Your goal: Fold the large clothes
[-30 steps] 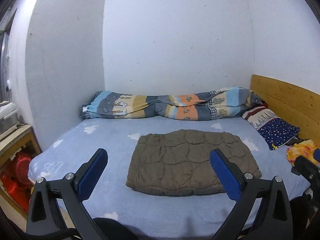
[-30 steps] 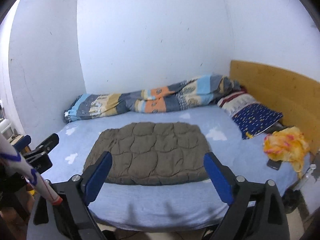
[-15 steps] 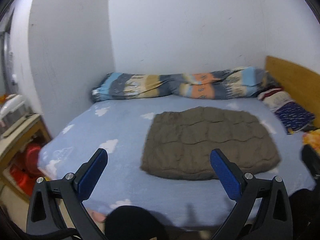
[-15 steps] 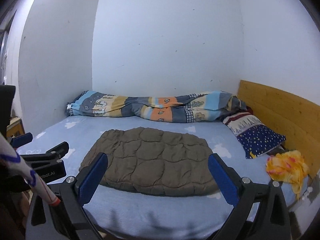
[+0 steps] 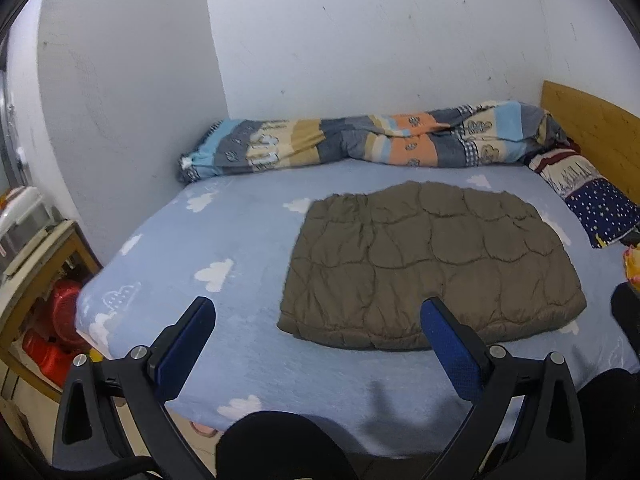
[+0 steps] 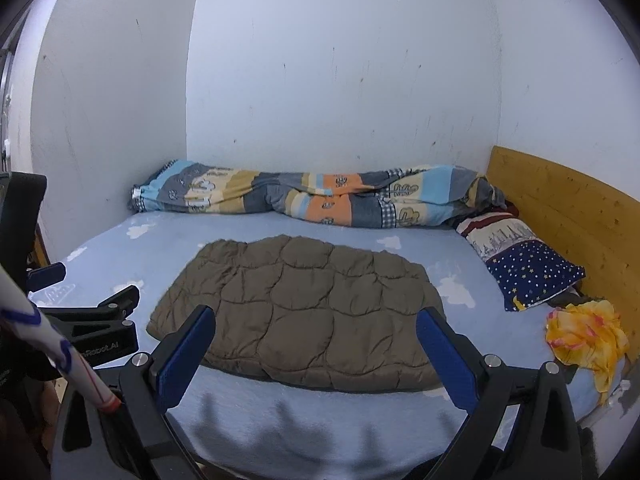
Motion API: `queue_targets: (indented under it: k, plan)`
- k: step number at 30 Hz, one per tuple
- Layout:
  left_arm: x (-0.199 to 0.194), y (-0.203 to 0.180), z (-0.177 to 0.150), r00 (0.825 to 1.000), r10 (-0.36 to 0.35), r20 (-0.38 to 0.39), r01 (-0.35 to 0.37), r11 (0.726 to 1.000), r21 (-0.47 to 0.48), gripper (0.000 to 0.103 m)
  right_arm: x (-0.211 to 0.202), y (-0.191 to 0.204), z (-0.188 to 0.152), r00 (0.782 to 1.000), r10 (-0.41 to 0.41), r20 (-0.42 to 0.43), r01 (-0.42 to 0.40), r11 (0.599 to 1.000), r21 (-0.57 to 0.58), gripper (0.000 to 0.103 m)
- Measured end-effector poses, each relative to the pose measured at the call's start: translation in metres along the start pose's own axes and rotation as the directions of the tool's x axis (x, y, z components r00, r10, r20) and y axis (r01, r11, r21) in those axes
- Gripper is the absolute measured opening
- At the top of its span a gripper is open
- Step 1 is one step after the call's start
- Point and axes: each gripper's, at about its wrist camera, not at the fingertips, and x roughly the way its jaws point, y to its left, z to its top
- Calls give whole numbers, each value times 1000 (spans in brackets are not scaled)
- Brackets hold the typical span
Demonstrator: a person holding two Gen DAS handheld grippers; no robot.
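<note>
Blue bed — one folded brown quilted garment, two pillows.

Two wrist views from the bed's foot edge, facing wallward, sharing the mattress.

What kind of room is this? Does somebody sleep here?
Most likely a small bedroom. There is a bed with a cloud-print sheet, a wooden headboard, a starry pillow and a rolled striped duvet against the wall. A folded brown quilted garment lies on the bed.
</note>
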Motion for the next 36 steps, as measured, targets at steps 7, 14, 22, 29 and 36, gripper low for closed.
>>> queue_targets:
  k: [7,14,22,29,36]
  plan:
    - [18,-1,-5,999,-10,-39,11,1000,5,102,22,3,-4,998,-38,-54,37,999,-20,102]
    - [22,-2,-4,999,-9,-47,10,1000,12,102,35,7,-9,993,-57,-102,53,998,-41,102]
    - [22,-6,-6,999,-6,-54,8,1000,24,102,37,6,-11,991,-59,-119,55,998,-35,102]
    - [22,-8,-8,998,-5,-59,7,999,36,102,41,5,-13,989,-59,-137,56,998,-26,102]
    - [23,-9,-10,998,-3,-62,5,999,44,102,47,5,-15,986,-59,-158,57,998,-16,102]
